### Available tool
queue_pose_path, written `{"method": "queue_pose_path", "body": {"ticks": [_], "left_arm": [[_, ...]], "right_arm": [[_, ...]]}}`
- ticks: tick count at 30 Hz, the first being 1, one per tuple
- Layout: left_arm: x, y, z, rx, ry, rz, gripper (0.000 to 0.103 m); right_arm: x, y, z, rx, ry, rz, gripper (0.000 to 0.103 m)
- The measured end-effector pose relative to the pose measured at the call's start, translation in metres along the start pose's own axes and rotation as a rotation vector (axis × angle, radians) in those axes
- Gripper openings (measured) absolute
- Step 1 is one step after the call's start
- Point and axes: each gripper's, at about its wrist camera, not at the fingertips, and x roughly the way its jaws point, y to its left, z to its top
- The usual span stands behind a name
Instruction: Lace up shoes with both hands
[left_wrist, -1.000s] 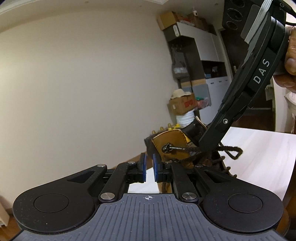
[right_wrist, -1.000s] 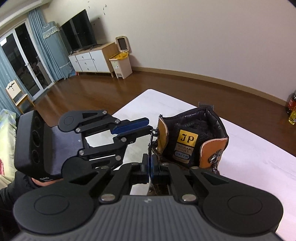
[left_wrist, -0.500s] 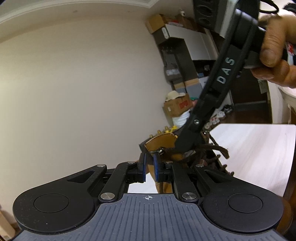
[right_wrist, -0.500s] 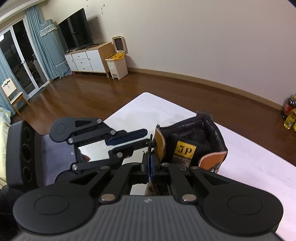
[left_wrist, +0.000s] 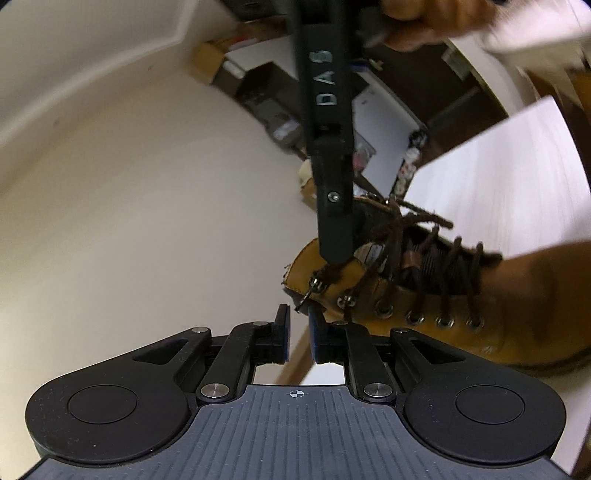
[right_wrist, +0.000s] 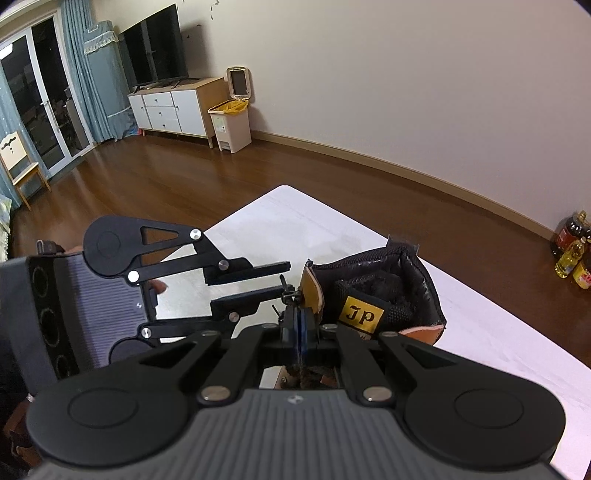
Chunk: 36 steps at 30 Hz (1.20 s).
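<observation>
My tan leather ankle boot (left_wrist: 417, 310) with its black padded collar stands on the white table (right_wrist: 332, 229), its collar end toward me in the right wrist view. Dark brown lace (left_wrist: 439, 258) criss-crosses the lower eyelets, and a loose loop of it lies over the tongue.

My left hand-held gripper (left_wrist: 298, 323) is just beside the top metal lace hook (left_wrist: 314, 287) on the boot's collar. Its jaws are opening, a narrow gap between the blue pads (left_wrist: 285, 330), and nothing is pressed between them; the lace tip by the hook sits just ahead of the pads. In the right wrist view its two fingers reach toward the collar from the left.

My right hand-held gripper (right_wrist: 298, 321) is clamped tight on a stretch of the dark lace close to the collar edge, pointing steeply down. From the left wrist view its black finger comes down onto the collar next to the hook.
</observation>
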Motion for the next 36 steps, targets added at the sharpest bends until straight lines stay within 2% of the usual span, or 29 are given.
{"method": "queue_pose_path", "body": {"ticks": [8,9,10,15,18,21,26,28,30,32,35,36], "left_arm": [[-0.001,-0.011,0.002,0.085,-0.005,-0.006,0.013],[0.001,-0.011,0.002,0.089,-0.005,-0.01,0.01],[0.001,-0.011,0.003,0.078,-0.007,-0.028,0.003],[0.005,-0.005,0.005,-0.024,0.0,-0.067,0.001],[0.008,-0.007,0.0,-0.052,0.062,-0.052,0.001],[0.009,-0.007,-0.009,-0.076,0.109,-0.058,0.0],[0.012,-0.012,-0.026,-0.101,0.217,-0.073,0.0],[0.007,-0.012,-0.039,-0.114,0.218,-0.068,0.0],[0.003,-0.011,-0.039,-0.12,0.188,-0.044,0.0],[-0.003,-0.007,-0.031,-0.122,0.139,-0.02,0.006],[-0.008,0.004,-0.028,-0.148,0.117,-0.014,0.007],[-0.003,0.007,-0.017,-0.153,0.114,-0.015,0.008]], "right_arm": [[0.0,0.0,0.003,-0.006,-0.006,0.011,0.003],[0.001,0.0,0.003,-0.006,-0.006,0.012,0.003],[0.001,0.0,0.002,-0.004,-0.008,0.013,0.003],[-0.002,-0.002,-0.001,0.005,-0.027,0.026,0.003],[-0.009,-0.009,-0.008,0.043,-0.067,0.035,0.004],[-0.022,-0.018,-0.024,0.092,-0.11,0.034,0.012],[-0.027,-0.024,-0.059,0.097,-0.111,-0.022,0.015],[-0.026,-0.022,-0.068,0.09,-0.122,-0.035,0.015],[-0.026,-0.014,-0.074,0.031,-0.145,-0.059,0.015],[-0.025,0.001,-0.078,-0.082,-0.169,-0.109,0.015],[-0.015,0.028,-0.081,-0.308,-0.177,-0.211,0.015],[-0.01,0.035,-0.082,-0.369,-0.175,-0.239,0.015]]}}
